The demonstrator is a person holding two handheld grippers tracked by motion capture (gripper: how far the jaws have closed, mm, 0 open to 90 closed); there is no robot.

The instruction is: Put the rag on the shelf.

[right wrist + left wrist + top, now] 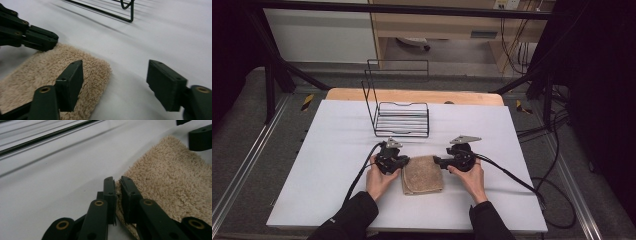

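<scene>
Folded beige towel [422, 175] lies flat on the white table [332, 150], near the front edge, betw. both grippers. L gripper [400, 162] sits at the towel's 9 o'clock side, jaws clenched on its edge; the left gripper view shows terry pinched betw. the pads [110, 192]. R gripper [438, 161] is at the towel's 2 o'clock corner, jaws apart, nothing clamped: one pad over the towel [72, 80], the other over bare table. Wire rack [401, 119] stands at 12 o'clock, well apart from the towel.
</scene>
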